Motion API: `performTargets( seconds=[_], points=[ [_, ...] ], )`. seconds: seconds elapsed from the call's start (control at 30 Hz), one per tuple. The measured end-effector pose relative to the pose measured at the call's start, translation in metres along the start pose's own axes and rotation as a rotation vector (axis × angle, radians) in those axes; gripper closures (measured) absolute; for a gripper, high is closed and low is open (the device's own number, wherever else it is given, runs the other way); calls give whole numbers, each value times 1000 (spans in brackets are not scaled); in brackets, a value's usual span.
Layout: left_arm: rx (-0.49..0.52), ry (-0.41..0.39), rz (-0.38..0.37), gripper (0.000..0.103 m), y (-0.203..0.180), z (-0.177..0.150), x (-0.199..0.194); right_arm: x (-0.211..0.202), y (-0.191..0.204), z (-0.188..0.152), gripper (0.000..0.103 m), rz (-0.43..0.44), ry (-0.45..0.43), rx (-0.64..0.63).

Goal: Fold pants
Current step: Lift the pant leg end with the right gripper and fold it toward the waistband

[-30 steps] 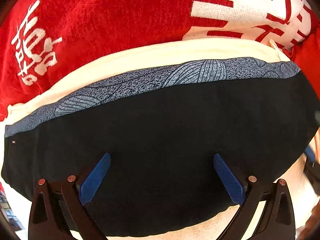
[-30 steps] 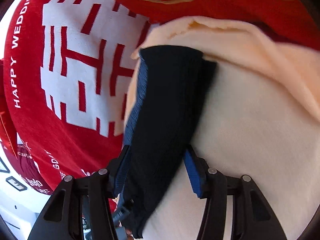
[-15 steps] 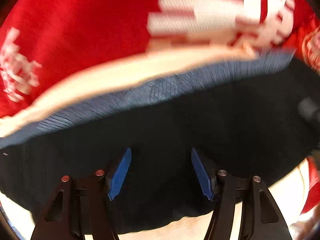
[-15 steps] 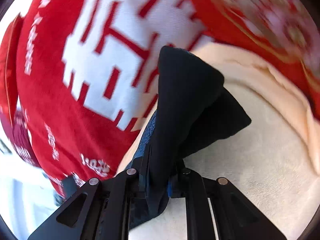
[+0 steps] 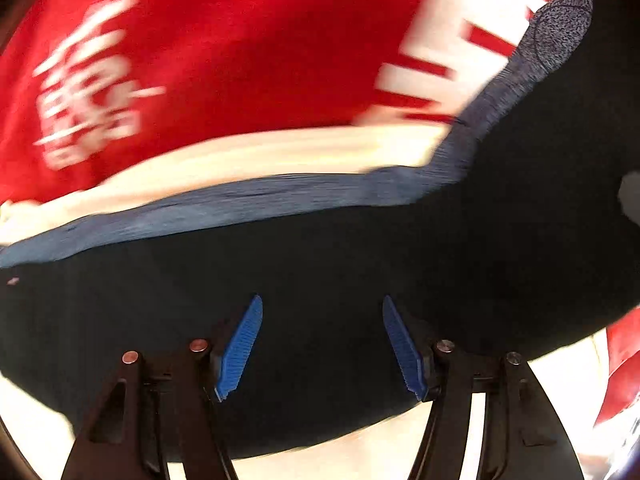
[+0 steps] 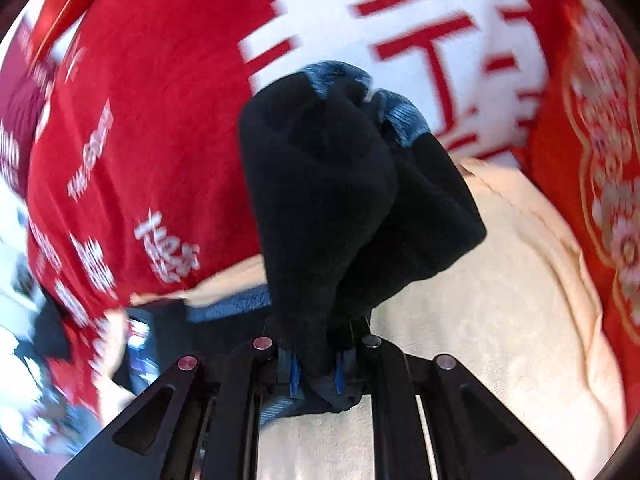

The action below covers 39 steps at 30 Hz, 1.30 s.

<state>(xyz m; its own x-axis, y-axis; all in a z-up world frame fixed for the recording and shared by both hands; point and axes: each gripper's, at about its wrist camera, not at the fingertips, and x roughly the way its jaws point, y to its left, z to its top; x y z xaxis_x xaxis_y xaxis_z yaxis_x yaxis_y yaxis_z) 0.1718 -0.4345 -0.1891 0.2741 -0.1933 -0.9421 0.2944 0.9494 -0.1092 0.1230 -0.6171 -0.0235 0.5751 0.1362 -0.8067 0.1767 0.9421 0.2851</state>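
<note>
The black pants (image 5: 320, 264) with a blue-grey patterned waistband (image 5: 224, 208) lie on a cream towel (image 5: 248, 152). My left gripper (image 5: 322, 300) hovers over the black cloth near its lower edge. Its blue pads (image 5: 240, 344) stand half closed and apart, their ribbed faces bare, with the cloth lying under the gap. My right gripper (image 6: 316, 360) is shut on one end of the pants (image 6: 340, 200), which hangs bunched and lifted off the towel (image 6: 500, 320). That raised end shows at the upper right of the left wrist view.
A red cloth (image 5: 224, 48) with white lettering covers the surface beyond the towel; in the right wrist view the red cloth (image 6: 160, 100) spreads left and behind. Blurred clutter (image 6: 48, 360) sits at the lower left edge there.
The left jaws narrowed from wide to half closed. The right jaws shut on the pants' end, then rose and rolled, lifting that end off the towel and over toward the red cloth.
</note>
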Motion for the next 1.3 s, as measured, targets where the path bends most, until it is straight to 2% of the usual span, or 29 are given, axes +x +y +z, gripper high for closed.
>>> performTargets(
  seconds=[0.03,0.07,0.1,0.17,0.27,0.33,0.37,0.47,0.5,0.57,0.67,0.73,0.77,0.8,0.87,0.9,1.0,1.17,1.27,1.3],
  points=[
    [-12,-3,19,35,20,-4,-8,3,15,-2,89,-21,7,-40],
    [-24,-6,40,23,40,-8,-16,9,32,-6,87,-42,16,-87],
    [-33,-13,60,21,56,-11,-22,18,53,-11,86,-67,32,-142],
    [-44,-17,106,21,93,-18,-33,35,88,-22,85,-107,61,-224],
    [-84,0,185,21,151,-29,-41,80,141,-53,77,-182,129,-358],
    [-125,21,229,21,189,-36,-43,121,172,-83,72,-265,195,-482],
    [-141,27,244,21,204,-38,-43,145,191,-105,68,-340,233,-591],
    [-168,40,269,21,231,-44,-45,160,220,-145,61,-478,228,-826],
    [-173,41,264,21,232,-45,-43,151,231,-154,56,-455,214,-867],
    [-178,51,249,21,231,-49,-41,133,240,-158,44,-395,212,-864],
    [-178,59,191,21,211,-43,-26,105,232,-144,43,-194,275,-691],
    [-155,72,162,21,201,-43,-15,97,205,-121,43,-35,314,-432],
    [-137,91,171,21,193,-45,-5,98,192,-112,43,22,327,-306],
    [-130,102,191,19,190,-47,2,103,168,-100,43,99,350,-115],
    [-149,61,243,10,187,-50,2,112,136,-92,45,206,363,126],
    [-155,61,237,10,188,-51,3,121,117,-91,48,288,369,291],
    [-174,63,207,10,194,-54,3,138,98,-100,52,376,376,507],
    [-151,61,214,9,197,-50,3,160,89,-121,53,417,410,708],
    [-170,59,214,9,188,-49,5,168,86,-124,53,429,389,786],
    [-171,58,216,9,193,-48,8,171,84,-124,61,431,374,808]
  ],
)
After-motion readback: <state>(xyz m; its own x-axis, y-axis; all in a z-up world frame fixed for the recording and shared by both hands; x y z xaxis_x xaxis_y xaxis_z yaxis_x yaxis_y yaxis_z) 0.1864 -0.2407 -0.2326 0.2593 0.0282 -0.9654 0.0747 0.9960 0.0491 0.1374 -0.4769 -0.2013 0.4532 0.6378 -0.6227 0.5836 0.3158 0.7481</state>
